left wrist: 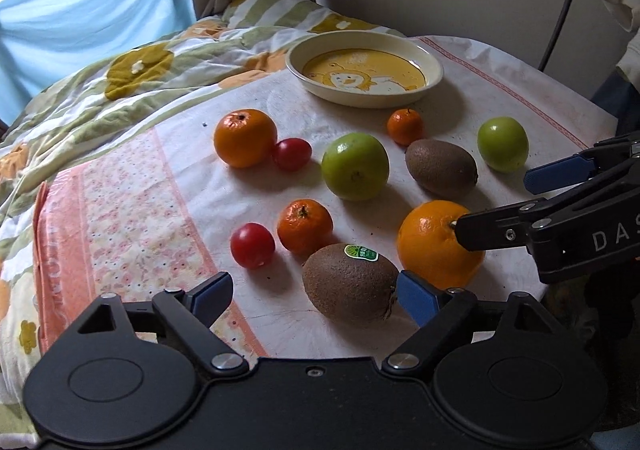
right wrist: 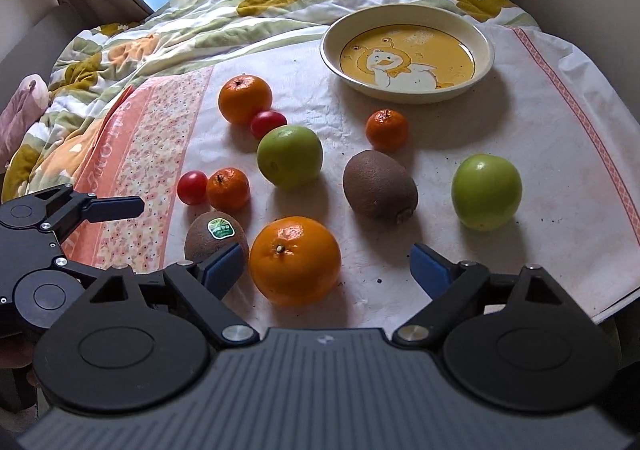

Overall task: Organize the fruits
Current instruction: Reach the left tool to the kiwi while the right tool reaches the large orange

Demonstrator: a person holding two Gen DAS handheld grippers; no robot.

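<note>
Fruits lie loose on a white cloth in front of an empty cream plate (left wrist: 434,62) (right wrist: 484,46) with a yellow duck picture. My left gripper (left wrist: 316,298) is open, low over the near edge, with a stickered kiwi (left wrist: 350,282) (right wrist: 208,236) between its fingers. My right gripper (right wrist: 328,266) is open, with a large orange (right wrist: 295,260) (left wrist: 432,246) between its fingers. The right gripper also shows in the left wrist view (left wrist: 496,202). Further back lie two green apples (left wrist: 355,166) (left wrist: 503,144), another kiwi (left wrist: 441,168), another orange (left wrist: 245,137), two mandarins (left wrist: 305,226) (left wrist: 405,126) and two cherry tomatoes (left wrist: 253,245) (left wrist: 292,154).
A flowered quilt (left wrist: 120,82) is bunched up left of and behind the cloth. A pink floral towel strip (left wrist: 120,210) runs along the cloth's left side. A wall and a cable (left wrist: 560,10) stand at the back right. The cloth's edge drops off on the right (right wrist: 616,290).
</note>
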